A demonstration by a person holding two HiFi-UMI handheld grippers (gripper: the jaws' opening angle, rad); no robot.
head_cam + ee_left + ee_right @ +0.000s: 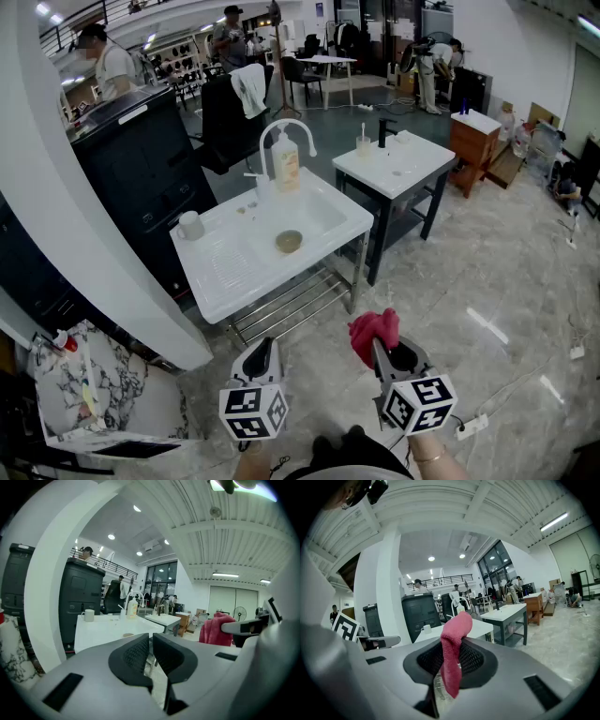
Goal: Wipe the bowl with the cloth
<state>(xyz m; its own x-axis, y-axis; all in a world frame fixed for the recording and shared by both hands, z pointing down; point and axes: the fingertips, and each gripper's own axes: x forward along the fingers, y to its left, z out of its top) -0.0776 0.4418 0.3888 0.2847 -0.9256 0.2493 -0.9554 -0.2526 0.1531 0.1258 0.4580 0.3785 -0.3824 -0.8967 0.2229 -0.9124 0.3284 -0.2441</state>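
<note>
Currently the bowl sits in the basin of the white sink, well apart from both grippers. The red cloth is on the near side of the sink, off its front right corner, clamped between the jaws of the right gripper. In the right gripper view the cloth bunches above the jaws and hangs down below them. The left gripper hovers beside it, also short of the sink's front edge, with its jaws all but together and nothing between them. At the back of the sink stand a curved tap and a soap bottle. A white mug stands at the sink's left end.
</note>
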